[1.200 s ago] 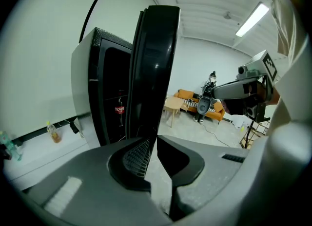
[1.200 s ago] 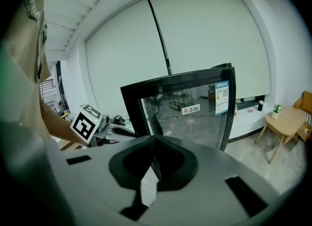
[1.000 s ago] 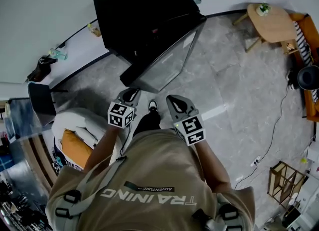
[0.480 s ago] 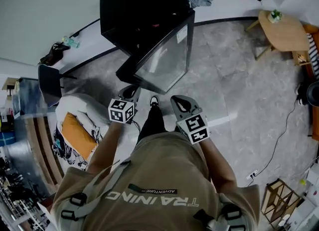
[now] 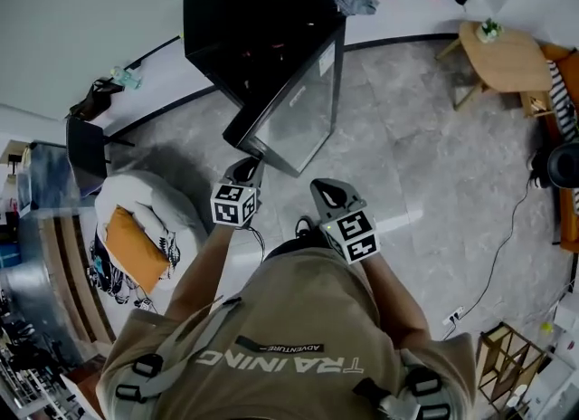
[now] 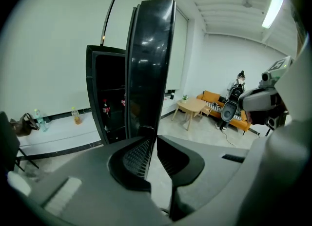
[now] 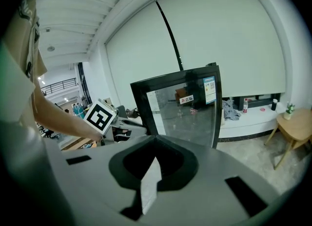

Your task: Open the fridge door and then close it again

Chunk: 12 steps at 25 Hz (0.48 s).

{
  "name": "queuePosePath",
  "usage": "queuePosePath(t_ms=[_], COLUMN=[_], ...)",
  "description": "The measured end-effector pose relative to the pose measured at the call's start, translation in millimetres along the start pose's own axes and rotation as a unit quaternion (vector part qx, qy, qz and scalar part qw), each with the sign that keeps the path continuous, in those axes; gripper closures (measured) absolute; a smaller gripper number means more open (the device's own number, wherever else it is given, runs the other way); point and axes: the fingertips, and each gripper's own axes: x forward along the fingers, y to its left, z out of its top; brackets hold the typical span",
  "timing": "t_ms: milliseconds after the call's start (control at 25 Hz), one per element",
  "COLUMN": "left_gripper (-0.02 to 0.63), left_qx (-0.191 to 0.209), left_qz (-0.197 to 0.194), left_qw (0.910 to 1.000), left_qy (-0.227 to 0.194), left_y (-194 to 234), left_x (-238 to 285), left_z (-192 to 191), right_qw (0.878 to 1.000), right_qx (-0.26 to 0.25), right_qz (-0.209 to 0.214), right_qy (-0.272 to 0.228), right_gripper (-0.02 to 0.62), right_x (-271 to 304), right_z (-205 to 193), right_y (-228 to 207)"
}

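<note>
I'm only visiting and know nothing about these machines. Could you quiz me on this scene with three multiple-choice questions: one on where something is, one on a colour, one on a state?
1. Where is the left gripper?
A) at the edge of the fridge door
B) deep inside the fridge
C) far off to one side of the fridge

2. What colour is the fridge's cabinet?
A) white
B) black
C) red

3. The fridge door is:
A) fully shut
B) lying flat on the ground
C) open

Answers:
1 A: in the left gripper view its fingers meet the door's edge.
2 B: its top and sides are black in the head view.
3 C: the door stands out at an angle from the cabinet, whose inside shows.
</note>
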Motion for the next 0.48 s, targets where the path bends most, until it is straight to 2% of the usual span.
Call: queuePosePath(t_ms=[280,480], left_gripper=[0.572,0.572], left_qx=[-0.013,-0.015], left_qz=[0.001,-0.006], left_qw=[0.9999,0.9999], left_qy=[-0.007,-0.002], left_y=[-20.7,-40.0], left_x=[-4.8,-1.7], left_z=[6.0,1.6], right_qw=[0.999,0.998], right_qx=[-0.006,0.006], right_qz=[-0.040,-0.064], right_qy=[0.004,0.007], right_gripper=[0.598,0.598], right_x=[-22.9,-33.4], right_z=[4.9,-14.2], right_y=[15.4,13.9])
